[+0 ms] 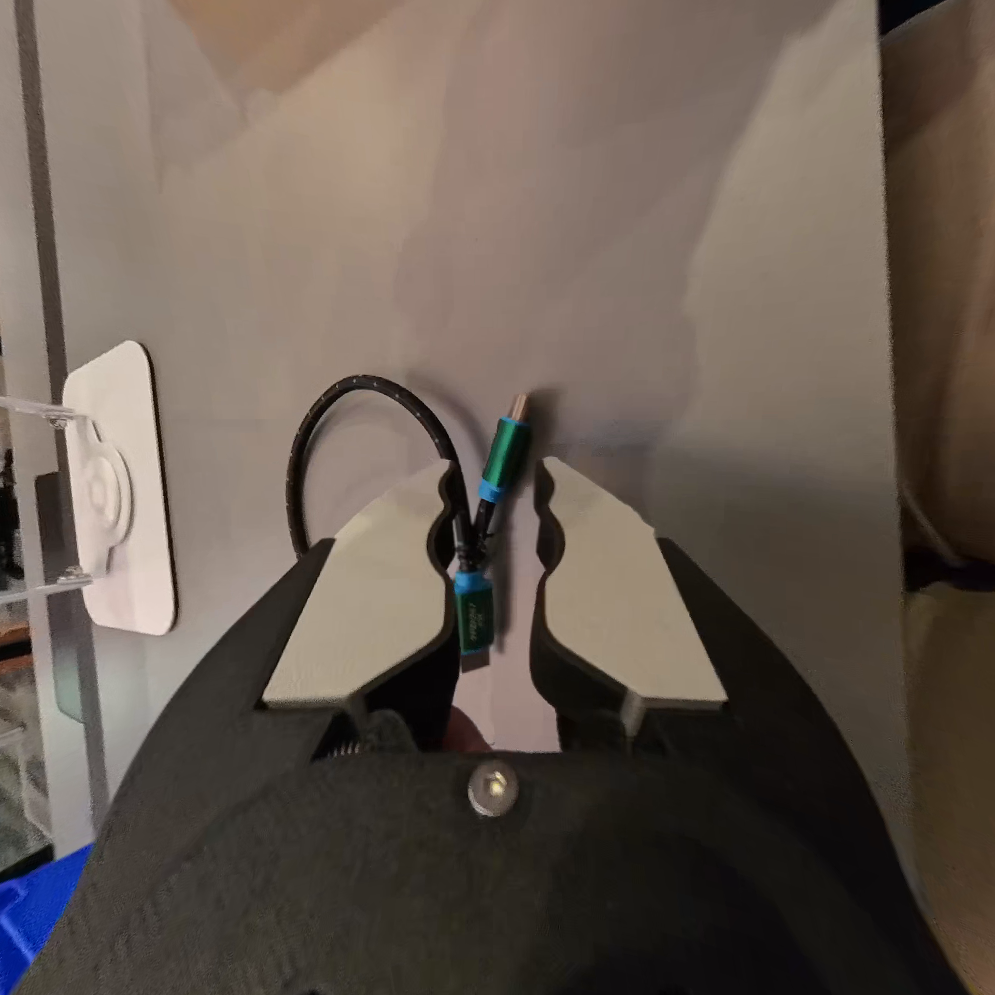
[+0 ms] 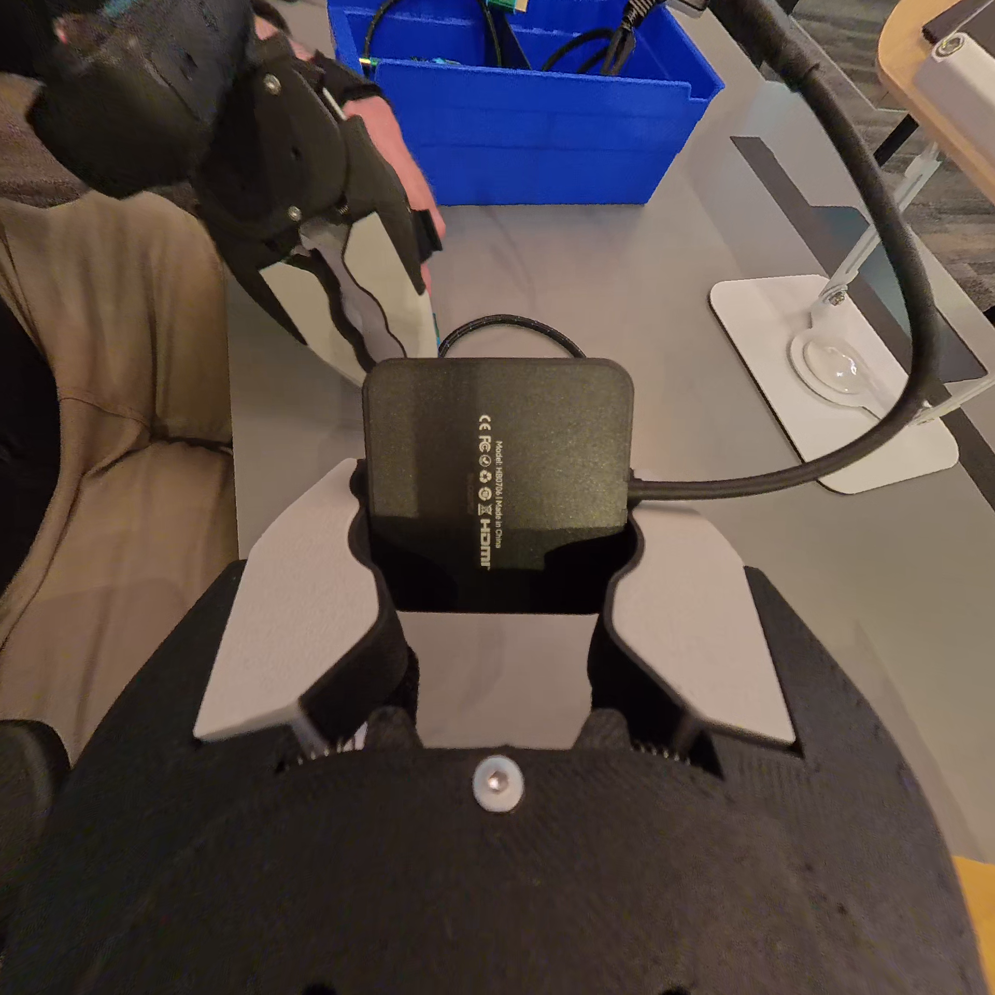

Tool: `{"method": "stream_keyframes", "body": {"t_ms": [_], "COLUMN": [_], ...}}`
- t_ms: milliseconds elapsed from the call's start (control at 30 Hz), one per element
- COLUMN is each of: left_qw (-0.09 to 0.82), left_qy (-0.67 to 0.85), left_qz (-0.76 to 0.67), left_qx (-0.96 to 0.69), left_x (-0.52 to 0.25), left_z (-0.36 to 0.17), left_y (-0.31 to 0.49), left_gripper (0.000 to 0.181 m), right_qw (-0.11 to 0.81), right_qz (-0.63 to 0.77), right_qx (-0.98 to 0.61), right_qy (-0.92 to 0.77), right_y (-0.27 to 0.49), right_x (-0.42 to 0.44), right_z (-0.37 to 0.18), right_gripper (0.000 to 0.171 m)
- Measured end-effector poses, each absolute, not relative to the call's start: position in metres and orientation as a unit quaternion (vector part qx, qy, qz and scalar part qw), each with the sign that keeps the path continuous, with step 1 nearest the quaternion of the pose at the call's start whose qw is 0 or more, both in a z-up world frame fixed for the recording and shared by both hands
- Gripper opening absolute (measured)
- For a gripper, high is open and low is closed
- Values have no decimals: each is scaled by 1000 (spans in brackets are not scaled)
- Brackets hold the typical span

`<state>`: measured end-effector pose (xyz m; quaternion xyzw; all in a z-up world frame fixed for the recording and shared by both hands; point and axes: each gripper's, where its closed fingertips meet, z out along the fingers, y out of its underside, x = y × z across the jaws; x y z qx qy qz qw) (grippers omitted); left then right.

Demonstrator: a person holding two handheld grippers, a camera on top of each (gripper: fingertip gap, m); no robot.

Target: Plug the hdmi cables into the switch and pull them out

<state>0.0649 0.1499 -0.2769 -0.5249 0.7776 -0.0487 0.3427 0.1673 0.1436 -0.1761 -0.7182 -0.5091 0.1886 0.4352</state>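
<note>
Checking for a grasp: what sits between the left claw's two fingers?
In the left wrist view, the short black cable with green plugs lies on the grey table in the gap of the open left claw; contact is unclear.

A big blue bin [image 2: 538, 134] sits at the far end of the grey table [image 2: 619, 280]. A white flat stand base [image 2: 764, 334] (with a clear holder on it) rests near the table's right edge.
</note>
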Motion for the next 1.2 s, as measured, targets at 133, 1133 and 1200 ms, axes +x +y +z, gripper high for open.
{"method": "stream_keyframes", "body": {"t_ms": [133, 1133, 1200], "left_qw": [279, 587, 595], "left_qy": [809, 663, 656], "left_qz": [-3, 238, 244], "left_qx": [-517, -398, -395], "left_x": [60, 85, 84], "left_z": [-298, -166, -163], "left_y": [163, 201, 201], "left_gripper": [19, 11, 11], "right_qw": [434, 292, 277], "right_qz": [188, 224, 225], "right_qx": [-718, -787, -795], "right_qy": [-511, -496, -490], "right_y": [142, 155, 158], "right_x": [166, 141, 137], "right_z": [-176, -209, -212], "right_gripper": [86, 86, 86]}}
